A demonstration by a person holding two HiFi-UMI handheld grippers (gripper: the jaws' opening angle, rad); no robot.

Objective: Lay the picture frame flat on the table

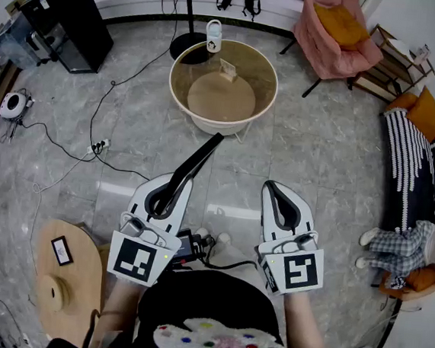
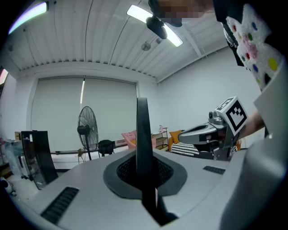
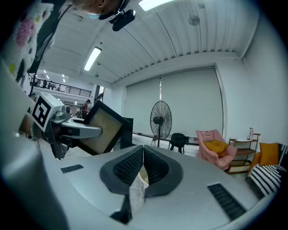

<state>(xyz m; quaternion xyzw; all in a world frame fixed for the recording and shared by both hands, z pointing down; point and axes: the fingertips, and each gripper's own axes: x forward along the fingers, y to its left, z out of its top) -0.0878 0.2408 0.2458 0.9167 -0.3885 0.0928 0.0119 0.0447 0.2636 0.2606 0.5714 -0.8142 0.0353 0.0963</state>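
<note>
**A:** Status on the frame (image 1: pixel 196 166)?

**B:** Not laid yet. It's in the air, clamped in the left claw (image 1: pixel 173 186), out in front of the person and well short of the round table (image 1: pixel 209 103). It touches no surface.

**A:** Right claw (image 1: pixel 275 192)?

**B:** Closed, nothing in it. It's beside the left one and apart from the frame.

**A:** So what's done?

**B:** Pick-up only, I'd say. Left to do: carry it to the table, tip it onto a face, let go.

**A:** Orientation?

**B:** On edge. The head view shows just a thin black bar. Its long axis runs from the left claw forward and slightly right, toward the table. The left gripper view shows the thin edge upright between the jaws, with the pads tight on both faces. In the right gripper view the tan panel in its black border is turned toward the right claw and tilted.

**A:** Room on the table?

**B:** A small item (image 1: pixel 227 70) sits toward the far side, and the near part looks free. My guess is the wrist has to roll before set-down so a face goes down, not the edge.
</note>
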